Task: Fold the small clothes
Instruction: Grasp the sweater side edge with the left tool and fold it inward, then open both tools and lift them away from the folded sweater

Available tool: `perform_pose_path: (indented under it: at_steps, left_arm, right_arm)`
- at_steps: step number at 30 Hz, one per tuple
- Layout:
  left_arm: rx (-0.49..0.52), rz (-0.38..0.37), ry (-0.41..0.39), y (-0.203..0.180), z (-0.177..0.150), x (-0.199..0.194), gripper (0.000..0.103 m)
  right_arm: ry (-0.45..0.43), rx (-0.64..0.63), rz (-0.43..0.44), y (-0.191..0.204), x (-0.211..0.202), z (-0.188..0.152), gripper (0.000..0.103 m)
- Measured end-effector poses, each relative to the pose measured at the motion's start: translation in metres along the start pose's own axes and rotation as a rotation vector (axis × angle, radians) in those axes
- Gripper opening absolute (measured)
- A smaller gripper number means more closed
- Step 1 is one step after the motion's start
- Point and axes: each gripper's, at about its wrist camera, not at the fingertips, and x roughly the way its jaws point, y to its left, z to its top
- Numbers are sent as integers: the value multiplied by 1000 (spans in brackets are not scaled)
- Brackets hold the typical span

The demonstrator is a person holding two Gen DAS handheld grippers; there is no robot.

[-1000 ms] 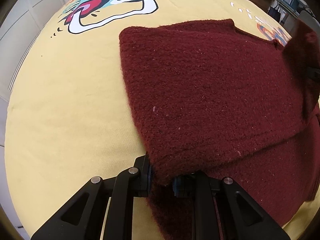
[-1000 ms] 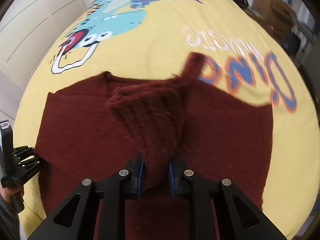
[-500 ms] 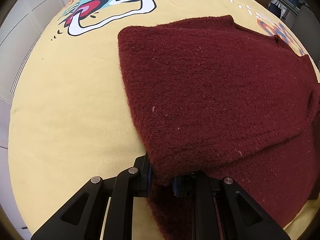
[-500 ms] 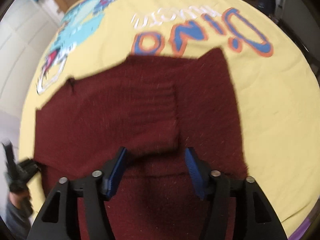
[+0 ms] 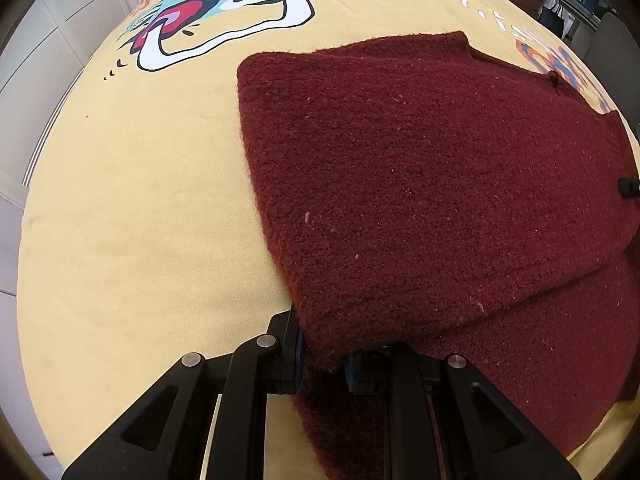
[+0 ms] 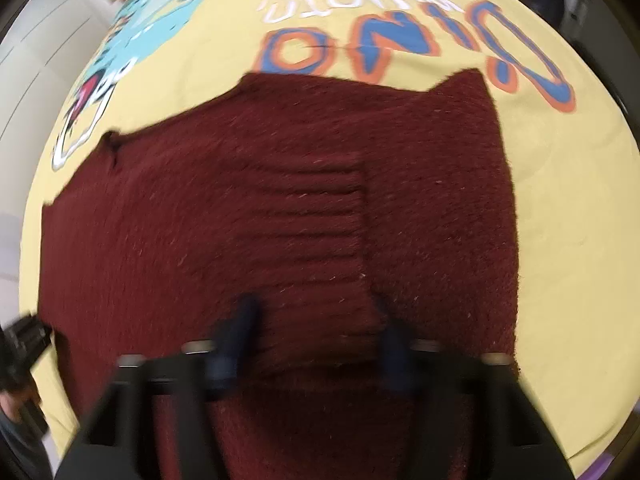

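Sweater (image 5: 420, 184) corner pinched in left gripper (image 5: 324, 364)

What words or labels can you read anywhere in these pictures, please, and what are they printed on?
"DINO": big blue letters edged in orange, seen upside down, on the yellow cloth.
White lettering beyond it on the same cloth: too blurred to read.
Dark red sweater: no readable label.

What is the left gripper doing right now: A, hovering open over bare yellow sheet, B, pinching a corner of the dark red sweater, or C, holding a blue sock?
B: the left gripper is shut on a folded corner of the dark red sweater, which lies on the yellow sheet.
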Motion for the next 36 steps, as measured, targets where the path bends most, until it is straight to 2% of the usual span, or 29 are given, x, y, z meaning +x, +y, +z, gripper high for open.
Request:
perform_pose_path:
  at_steps: [1,2,6,12,14,16,17,20,21,22,23,24,26,28,29,36]
  left_arm:
    - [-1,0,0,0,0,0,13]
    - [0,1,0,0,0,0,13]
    - [0,4,3,1,0,-1,13]
    - [7,15,-1,0,-2,-2,13]
    - [4,25,-3,-3,-3,-1,13]
    - [2,33,-11,-4,-5,-3,14]
    - [4,30,-15,-4,-6,-4,14]
    - [-11,37,-6,-2,-7,-11,24]
    - [-20,43,-12,-3,-7,-16,36]
    - [-26,48,-31,-2,-8,-22,53]
    - [-35,49,-54,0,-10,-31,61]
    - [-47,45,-67,1,-11,-38,74]
    - [-68,27,-97,3,-13,-55,84]
    - [-68,23,-129,0,-12,-70,102]
    - [-58,17,-150,-4,-11,-78,102]
    - [-20,-42,-232,-48,5,-99,102]
  right_arm:
    - [-5,-25,0,3,-2,-1,14]
    - [-19,-51,11,6,-7,-2,12]
    - [-121,-114,-103,12,-28,-6,12]
    - [-105,-121,-146,5,-3,-13,13]
    - [-128,-92,-147,3,-5,-17,20]
    - [-146,-64,-151,1,-11,-17,39]
    - [-151,-55,-145,-1,-16,-17,42]
    - [-177,-42,-135,-5,-33,-20,56]
    - [-194,-43,-129,-6,-40,-22,68]
    - [-212,-46,-122,-4,-48,-23,79]
    - [-231,-52,-115,-2,-55,-23,81]
    - [-252,-63,-108,1,-63,-25,82]
    - [-278,-84,-107,9,-74,-26,86]
    - [-297,-101,-100,18,-82,-27,99]
    - [-302,-111,-90,23,-84,-27,103]
    - [-320,-207,-89,69,-73,-35,103]
